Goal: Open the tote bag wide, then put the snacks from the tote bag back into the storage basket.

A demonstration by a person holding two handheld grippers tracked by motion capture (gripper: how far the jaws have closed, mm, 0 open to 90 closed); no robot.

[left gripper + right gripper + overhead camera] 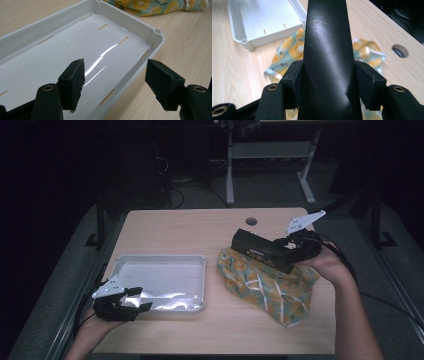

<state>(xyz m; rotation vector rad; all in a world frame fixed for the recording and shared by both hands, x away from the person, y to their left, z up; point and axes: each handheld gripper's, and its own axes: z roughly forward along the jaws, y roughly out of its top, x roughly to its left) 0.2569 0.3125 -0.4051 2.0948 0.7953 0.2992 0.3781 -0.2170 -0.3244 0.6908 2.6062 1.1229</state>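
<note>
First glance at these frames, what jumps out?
The right tool grips a long black box, its jaws pressed on both sides, above a fruit-print fabric bag on the right of the wooden table. At the left, an empty white tray lies flat. The left tool hovers open at the tray's near edge, holding nothing.

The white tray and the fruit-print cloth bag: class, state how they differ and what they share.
The white tray is rigid, plain and glossy; the fruit-print cloth bag is soft, crumpled and patterned. The tray lies by the left gripper; the bag lies below the black box held in the right gripper. Both rest on the table.
</note>
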